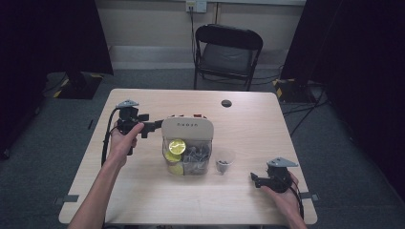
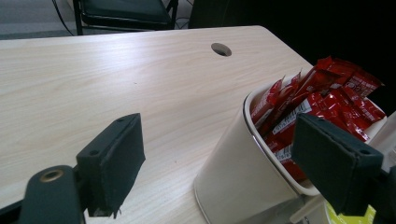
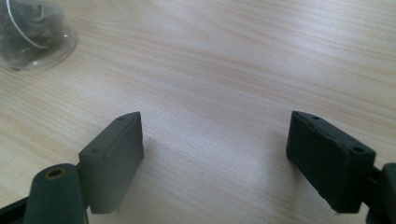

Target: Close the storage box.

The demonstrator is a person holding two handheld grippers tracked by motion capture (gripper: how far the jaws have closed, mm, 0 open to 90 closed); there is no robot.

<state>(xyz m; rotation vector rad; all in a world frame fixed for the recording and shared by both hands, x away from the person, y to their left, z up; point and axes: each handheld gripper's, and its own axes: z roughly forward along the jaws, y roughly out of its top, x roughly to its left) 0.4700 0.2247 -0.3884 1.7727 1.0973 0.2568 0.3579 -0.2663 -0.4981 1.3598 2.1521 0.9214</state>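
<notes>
Both hand-held grippers stand with jaws spread and nothing between them. Left gripper (image 1: 154, 127) is held level at the left end of the cream organiser (image 1: 187, 130), its jaws bracketing open air just beside the rear compartment; right gripper (image 1: 256, 180) rests low over bare wood near the front right corner of the table (image 1: 143, 195), jaws wide, well apart from any item.

Organiser: central on the table, cream back section, clear front section. Red sachets (image 2: 322, 100) fill the rear compartment, standing upright and packed close. The clear front holds yellow-green packets (image 1: 176, 147) on its left and dark grey sachets (image 1: 197, 155) on its right.

Clear plastic cup (image 1: 225, 161): stands just right of the organiser, apart from it. A dark tea bag (image 3: 29, 29) with its string lies inside.

Assessment: one tea bag appears already delivered to the cup, and the right gripper looks clear of it. The left gripper seems poised to draw a red sachet, not yet touched. That pick and its placing remain outstanding.
</notes>
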